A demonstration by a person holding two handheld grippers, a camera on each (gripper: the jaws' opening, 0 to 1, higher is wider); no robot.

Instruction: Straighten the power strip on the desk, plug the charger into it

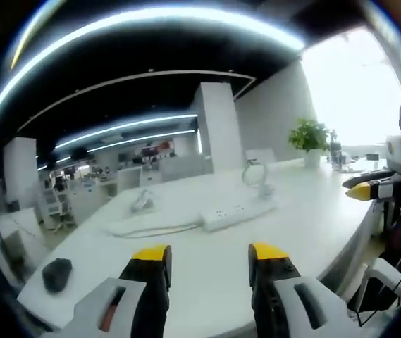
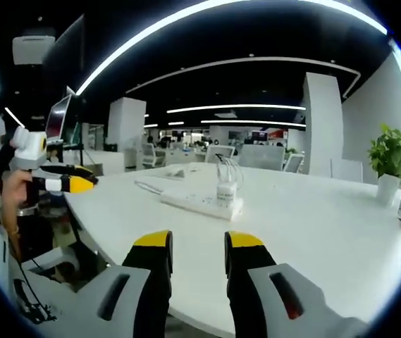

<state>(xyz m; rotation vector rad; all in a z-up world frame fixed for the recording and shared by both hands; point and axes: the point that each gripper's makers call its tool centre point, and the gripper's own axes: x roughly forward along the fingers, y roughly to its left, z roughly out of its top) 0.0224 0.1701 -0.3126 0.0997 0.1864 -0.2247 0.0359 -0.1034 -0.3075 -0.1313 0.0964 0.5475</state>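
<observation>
A white power strip [image 1: 239,213] lies askew on the white desk [image 1: 207,282], its cable [image 1: 151,228] trailing left. In the right gripper view the strip [image 2: 199,202] is at mid-desk. A white charger [image 2: 225,191] with a looped cord stands at the strip's end; I cannot tell whether it rests on the strip or beside it. In the left gripper view the charger [image 1: 256,176] shows just behind the strip. My left gripper [image 1: 209,255] hovers open over the near desk edge, holding nothing. My right gripper [image 2: 199,241] is open and holds nothing, well short of the strip.
A black mouse [image 1: 57,274] sits near the desk's left corner. A small white object [image 1: 142,202] lies beyond the cable. A potted plant [image 1: 311,139] stands at the far end. The other gripper [image 2: 66,184], held in a hand, sits at the desk's left edge.
</observation>
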